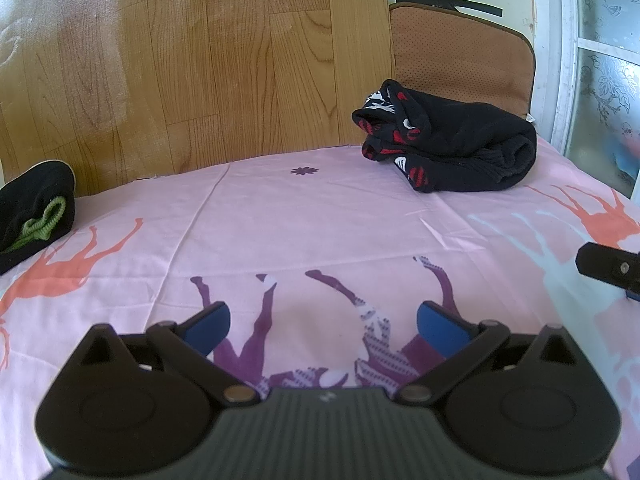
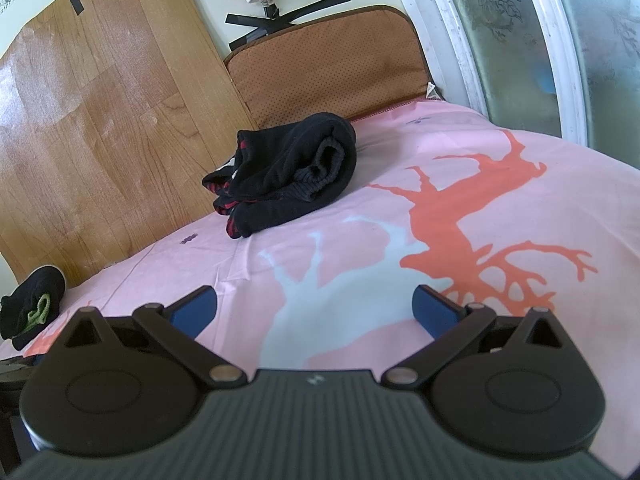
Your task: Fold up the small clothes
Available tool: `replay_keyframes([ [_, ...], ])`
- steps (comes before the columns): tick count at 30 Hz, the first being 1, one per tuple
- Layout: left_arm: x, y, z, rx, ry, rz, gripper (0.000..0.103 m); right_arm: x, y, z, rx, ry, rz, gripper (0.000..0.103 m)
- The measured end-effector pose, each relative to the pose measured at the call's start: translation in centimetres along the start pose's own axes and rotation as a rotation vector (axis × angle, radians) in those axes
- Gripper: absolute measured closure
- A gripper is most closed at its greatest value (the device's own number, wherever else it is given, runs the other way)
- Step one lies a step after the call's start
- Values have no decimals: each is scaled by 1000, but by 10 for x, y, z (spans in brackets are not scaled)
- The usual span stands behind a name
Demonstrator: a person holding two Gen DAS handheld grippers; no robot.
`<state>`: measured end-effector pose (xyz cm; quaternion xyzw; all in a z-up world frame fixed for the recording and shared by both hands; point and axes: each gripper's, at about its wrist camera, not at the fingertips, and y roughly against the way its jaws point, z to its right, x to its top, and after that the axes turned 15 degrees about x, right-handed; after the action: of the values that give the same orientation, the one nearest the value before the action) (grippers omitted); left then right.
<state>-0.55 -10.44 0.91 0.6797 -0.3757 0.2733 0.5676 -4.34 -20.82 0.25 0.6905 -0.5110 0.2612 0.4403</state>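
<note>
At the bottom of each frame we see our left gripper [image 1: 324, 326] and right gripper [image 2: 314, 308] with jaws spread wide, holding nothing, over the pink deer-print sheet [image 1: 280, 216]. Farther back, right of centre in the left view, the bundled black-and-red garment [image 1: 448, 140] lies on the sheet before a brown cushion [image 1: 460, 48]. At the far left edge sits a small black garment with green trim [image 1: 36, 212].

light: bright daylight via frosted window [image 2: 520, 40] | shadows: soft | edges: fisheye-bent, dark corners

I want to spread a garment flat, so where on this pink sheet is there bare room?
The widest bare stretch of the pink sheet lies between the left tool and the black and red clothes bundle. The patch ahead of the right tool is bare too. It is crowded by the cushion and around the black and green item at the far left.
</note>
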Motion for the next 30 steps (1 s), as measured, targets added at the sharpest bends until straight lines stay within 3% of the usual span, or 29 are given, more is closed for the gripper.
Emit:
replay_keyframes([
  [30,1,-1,-4,-18,-10,-6,0,0,0,-1,-2,-1,2,0],
])
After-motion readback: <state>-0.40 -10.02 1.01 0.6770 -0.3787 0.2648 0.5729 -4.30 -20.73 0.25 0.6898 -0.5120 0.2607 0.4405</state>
